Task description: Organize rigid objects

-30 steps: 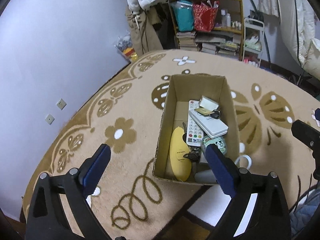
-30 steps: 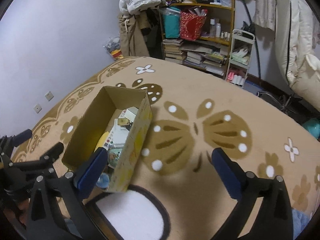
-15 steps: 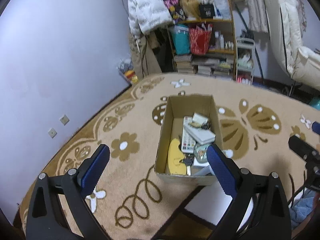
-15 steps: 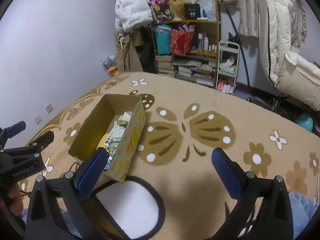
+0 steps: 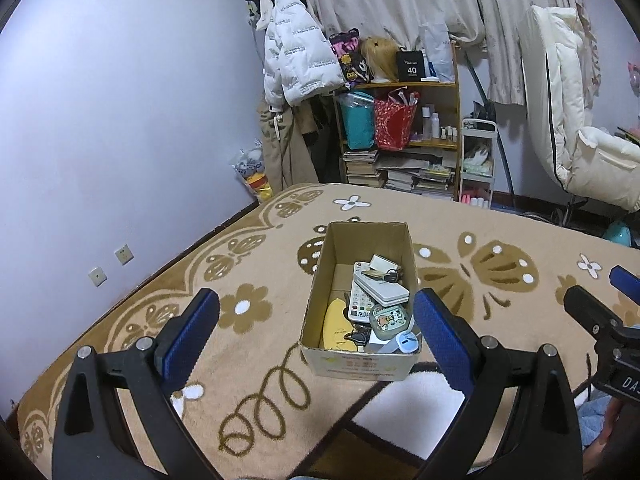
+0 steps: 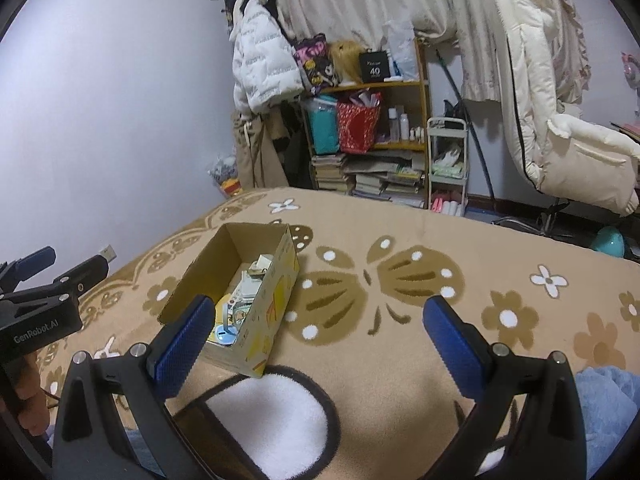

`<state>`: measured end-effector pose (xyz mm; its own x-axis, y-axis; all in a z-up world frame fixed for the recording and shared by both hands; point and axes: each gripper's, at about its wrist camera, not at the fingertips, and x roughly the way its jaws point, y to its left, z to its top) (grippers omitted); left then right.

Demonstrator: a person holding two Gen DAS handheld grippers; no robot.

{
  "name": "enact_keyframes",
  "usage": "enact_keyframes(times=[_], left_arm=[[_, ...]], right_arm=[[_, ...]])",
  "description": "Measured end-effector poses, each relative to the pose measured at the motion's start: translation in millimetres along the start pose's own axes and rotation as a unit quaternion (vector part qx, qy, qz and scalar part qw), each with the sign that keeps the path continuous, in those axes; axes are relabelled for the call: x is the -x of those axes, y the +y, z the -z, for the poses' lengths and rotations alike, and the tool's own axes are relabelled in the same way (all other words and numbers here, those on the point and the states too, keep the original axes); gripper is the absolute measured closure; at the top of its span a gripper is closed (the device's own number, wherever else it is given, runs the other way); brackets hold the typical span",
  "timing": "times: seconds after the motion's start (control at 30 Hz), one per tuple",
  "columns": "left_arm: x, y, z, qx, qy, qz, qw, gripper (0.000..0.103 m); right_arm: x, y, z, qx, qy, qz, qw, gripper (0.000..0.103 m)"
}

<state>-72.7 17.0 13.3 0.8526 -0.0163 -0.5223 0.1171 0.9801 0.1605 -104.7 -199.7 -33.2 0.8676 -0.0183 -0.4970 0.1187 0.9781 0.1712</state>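
Observation:
An open cardboard box (image 5: 320,280) stands on the patterned carpet and also shows in the right wrist view (image 6: 288,280). Inside lie a white remote control (image 5: 359,300), a flat white case (image 5: 384,289), a yellow object (image 5: 335,325), a round tin with a cartoon print (image 5: 388,318), keys (image 5: 358,337) and a small light-blue item (image 5: 406,340). My left gripper (image 5: 316,332) is open and empty, held back above the near end of the box. My right gripper (image 6: 318,336) is open and empty, to the right of the box.
A beige carpet with brown flowers and butterflies (image 6: 400,272) covers the floor. A white round patch (image 6: 276,416) lies near me. A shelf with books and bags (image 5: 400,136), a hanging white jacket (image 5: 296,60) and a white chair (image 5: 580,132) stand along the far wall.
Both grippers have pulled up and back from the box, so the box looks smaller and more of the room shows. Both stay open and empty.

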Motion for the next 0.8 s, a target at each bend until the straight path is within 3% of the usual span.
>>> enact_keyframes(times=[0.5,0.8], left_arm=[[25.0,-4.0,21.6,0.002,-0.013,0.001,0.9999,0.006],[22.9,-14.3,27.5,-0.015,-0.002,0.0,0.9999,0.006]], right_arm=[[22.0,-0.9,18.7,-0.006,-0.048,0.02,0.999,0.0],[21.0,-6.9,23.3,-0.015,-0.025,0.03,0.999,0.0]])
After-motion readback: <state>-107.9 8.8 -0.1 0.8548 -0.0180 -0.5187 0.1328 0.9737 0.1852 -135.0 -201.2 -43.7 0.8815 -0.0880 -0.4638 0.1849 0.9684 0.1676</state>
